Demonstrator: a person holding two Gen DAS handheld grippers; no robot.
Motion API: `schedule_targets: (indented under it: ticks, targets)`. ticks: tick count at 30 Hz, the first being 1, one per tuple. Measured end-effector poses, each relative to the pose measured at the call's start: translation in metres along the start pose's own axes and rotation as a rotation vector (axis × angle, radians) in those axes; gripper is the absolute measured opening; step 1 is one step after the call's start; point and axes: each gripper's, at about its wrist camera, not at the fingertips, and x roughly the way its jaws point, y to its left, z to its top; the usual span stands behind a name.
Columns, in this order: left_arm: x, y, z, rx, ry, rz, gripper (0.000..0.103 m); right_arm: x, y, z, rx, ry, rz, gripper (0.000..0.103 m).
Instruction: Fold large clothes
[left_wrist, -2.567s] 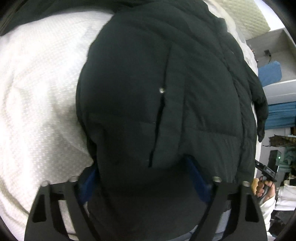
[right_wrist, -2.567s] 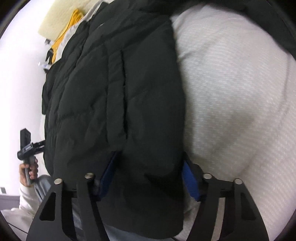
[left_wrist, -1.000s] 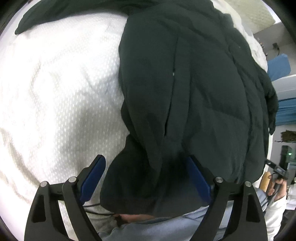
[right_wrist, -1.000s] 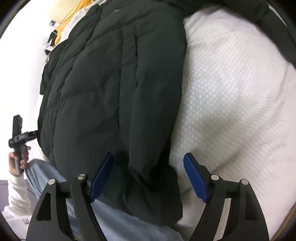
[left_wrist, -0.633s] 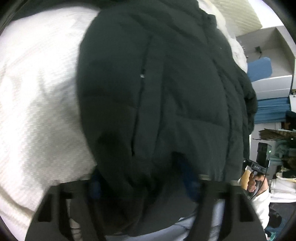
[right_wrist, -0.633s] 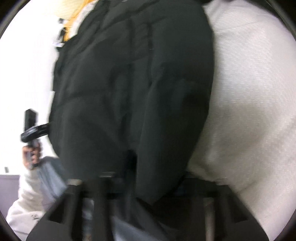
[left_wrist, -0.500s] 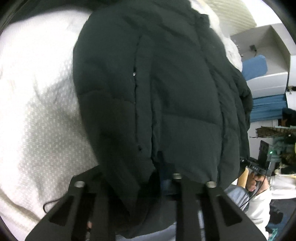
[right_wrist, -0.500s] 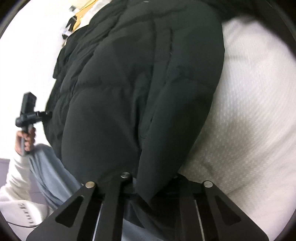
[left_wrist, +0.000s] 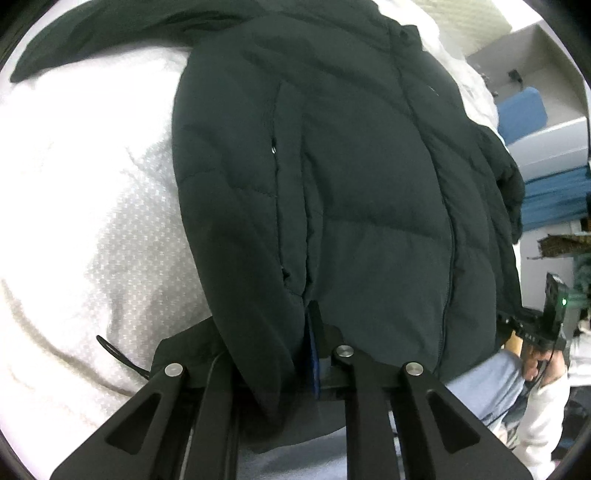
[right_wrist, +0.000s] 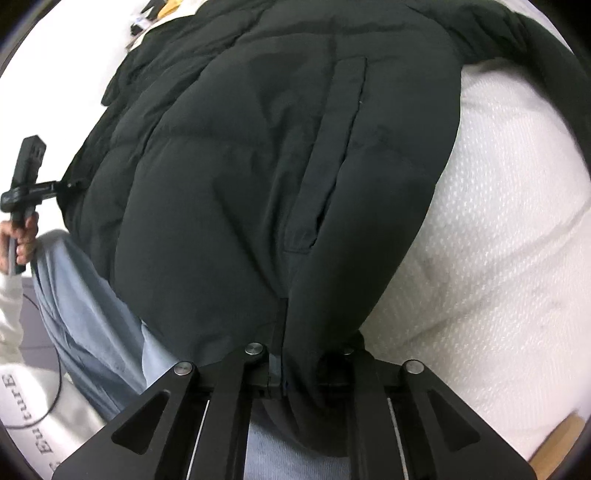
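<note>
Black and quilted, the jacket (left_wrist: 351, 177) lies on a white bedspread (left_wrist: 92, 184), its long axis running from the near edge toward the far side; the hem is at the near end and the collar end far away. A zip line runs along that same axis, right of centre in the left wrist view, with a pocket slit to its left. In the right wrist view the jacket (right_wrist: 258, 166) shows a long pocket flap angled from far right toward the near centre, and the bedspread (right_wrist: 498, 240) lies bare to the right. The left gripper (left_wrist: 306, 354) has just been closing and now pinches the near hem, fabric bunched between its jaws with a strip of blue pad showing. The right gripper (right_wrist: 291, 365) has likewise just been closing, easing slightly since, and clamps a fold of the hem that hangs down past its jaws. Each view shows the person's other hand on a gripper handle beyond the jacket's side edge: the right hand (left_wrist: 535, 362) and the left hand (right_wrist: 18, 240). Light blue trousers (right_wrist: 85, 314) show under the near hem.
</note>
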Motion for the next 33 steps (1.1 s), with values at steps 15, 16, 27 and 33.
schedule_targets:
  ticks: [15,16,27,33]
  targets:
    - [-0.132,-0.107,-0.025,0.219,-0.355,0.177,0.067,-0.144,0.031,-0.028,0.070,-0.405,-0.181,0.059]
    - [-0.144,-0.119,-0.026,0.235,-0.391,0.162,0.067,-0.158,0.037,-0.027,0.065,-0.455,-0.194,0.059]
    - [-0.221,-0.265,-0.034,0.416,-0.742,-0.020,0.067,-0.219,0.138,-0.025,-0.044,-0.881,-0.292,0.064]
    - [-0.202,-0.275,-0.053,0.453,-0.841,0.007,0.067,-0.203,0.153,-0.032,-0.074,-0.997,-0.322,0.068]
